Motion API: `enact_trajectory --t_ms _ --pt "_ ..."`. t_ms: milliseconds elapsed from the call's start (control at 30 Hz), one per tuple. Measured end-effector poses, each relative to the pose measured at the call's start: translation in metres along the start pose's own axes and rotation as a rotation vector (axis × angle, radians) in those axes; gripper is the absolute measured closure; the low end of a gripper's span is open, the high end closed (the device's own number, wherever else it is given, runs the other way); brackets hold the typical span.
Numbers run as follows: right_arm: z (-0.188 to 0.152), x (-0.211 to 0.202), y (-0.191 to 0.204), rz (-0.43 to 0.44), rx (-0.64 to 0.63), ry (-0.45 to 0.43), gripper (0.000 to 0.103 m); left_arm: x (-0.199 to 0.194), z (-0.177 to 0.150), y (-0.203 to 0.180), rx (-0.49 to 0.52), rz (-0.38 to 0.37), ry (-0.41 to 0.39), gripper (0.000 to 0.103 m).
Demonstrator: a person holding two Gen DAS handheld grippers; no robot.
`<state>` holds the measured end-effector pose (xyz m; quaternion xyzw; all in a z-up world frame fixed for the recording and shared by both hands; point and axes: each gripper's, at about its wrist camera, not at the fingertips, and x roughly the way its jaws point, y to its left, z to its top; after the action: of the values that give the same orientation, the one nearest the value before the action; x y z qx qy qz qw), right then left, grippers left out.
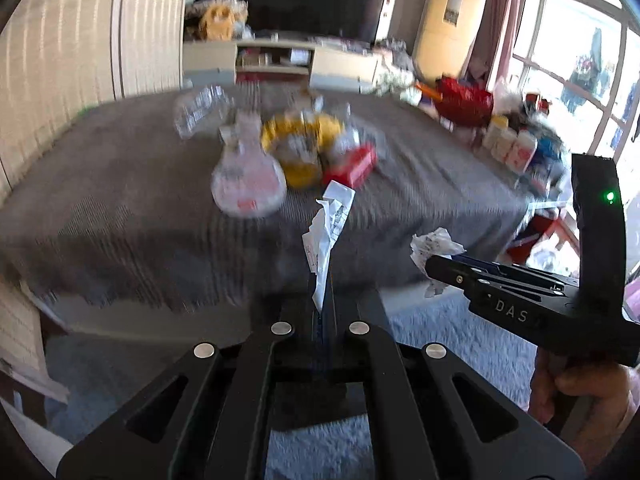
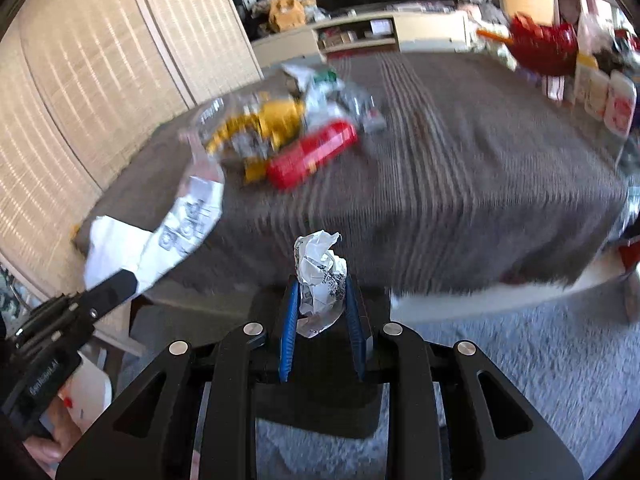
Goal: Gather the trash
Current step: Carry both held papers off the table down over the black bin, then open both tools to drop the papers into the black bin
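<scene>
My left gripper [image 1: 322, 280] is shut on a creased white paper slip [image 1: 330, 232] that sticks up from its tips. To its right, my right gripper [image 1: 430, 266] pinches a crumpled paper ball [image 1: 434, 244]. In the right wrist view the crumpled paper ball [image 2: 320, 276] sits between the blue pads [image 2: 290, 316] of my right gripper [image 2: 322, 292]. At lower left there, my left gripper [image 2: 128, 276] holds the white paper slip [image 2: 168, 232]. Both hang in front of the near edge of a cloth-covered table [image 2: 460, 184]. A blurred trash pile lies on it: yellow wrapper [image 2: 264, 128], red box [image 2: 312, 152], clear plastic pack [image 1: 248, 176].
Bottles [image 1: 516, 148] and a red bag [image 1: 464, 100] crowd the table's right edge. Behind it stand a television [image 1: 316, 4] and a low cabinet [image 1: 276, 60]. Grey carpet [image 1: 440, 328] lies below the grippers, and pale slatted panels [image 2: 100, 80] are on the left. A hand [image 1: 580, 392] holds the right gripper.
</scene>
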<state>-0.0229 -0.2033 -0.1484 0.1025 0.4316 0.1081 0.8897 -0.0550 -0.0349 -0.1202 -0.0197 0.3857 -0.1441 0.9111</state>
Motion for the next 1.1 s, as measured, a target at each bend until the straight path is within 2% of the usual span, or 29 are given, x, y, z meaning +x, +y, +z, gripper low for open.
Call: enact_trajectory --t_ms 200,333,433,500,600,667,800,867,933,967,1000,1033,1100 --pt "-0.022 0.039 -0.004 -0.009 -0.006 0.137 0.078 0.053 -0.034 -0.003 -0.013 -0.047 0.182 0.103" --pt "-0.024 0.054 -0.009 0.014 0.022 0.189 0.077 0.078 -0.043 0.001 -0.028 -0.06 0.26 0.103" --pt "-0.022 0.06 -0.011 0.021 0.033 0.207 0.075 0.086 -0.044 0.002 -0.034 -0.057 0.273 0.102" --pt "-0.022 0.06 -0.012 0.022 0.031 0.206 0.068 0.086 -0.042 0.002 -0.035 -0.058 0.272 0.099" --pt "-0.022 0.06 -0.011 0.018 0.03 0.2 0.057 0.084 -0.04 0.0 -0.027 -0.048 0.262 0.081" --pt "-0.021 0.06 -0.012 0.016 0.037 0.194 0.053 0.083 -0.039 0.001 -0.027 -0.041 0.258 0.079" --pt "-0.017 0.055 -0.017 0.013 0.052 0.179 0.05 0.08 -0.037 0.009 -0.047 -0.033 0.252 0.079" --pt "-0.014 0.051 -0.018 0.008 0.056 0.169 0.045 0.078 -0.037 0.013 -0.055 -0.028 0.247 0.077" --pt "-0.008 0.043 -0.016 -0.023 0.044 0.143 0.029 0.073 -0.034 0.016 -0.06 -0.019 0.24 0.065" --pt "-0.004 0.039 -0.015 -0.036 0.035 0.125 0.026 0.071 -0.033 0.018 -0.059 -0.013 0.237 0.059" --pt "0.0 0.034 -0.014 -0.046 0.027 0.106 0.019 0.068 -0.031 0.02 -0.057 -0.006 0.234 0.047" --pt "0.007 0.027 -0.012 -0.053 0.017 0.08 0.016 0.065 -0.026 0.022 -0.053 0.003 0.227 0.039" --pt "0.019 0.019 -0.011 -0.052 0.009 0.053 0.015 0.058 -0.017 0.025 -0.055 0.004 0.214 0.036"
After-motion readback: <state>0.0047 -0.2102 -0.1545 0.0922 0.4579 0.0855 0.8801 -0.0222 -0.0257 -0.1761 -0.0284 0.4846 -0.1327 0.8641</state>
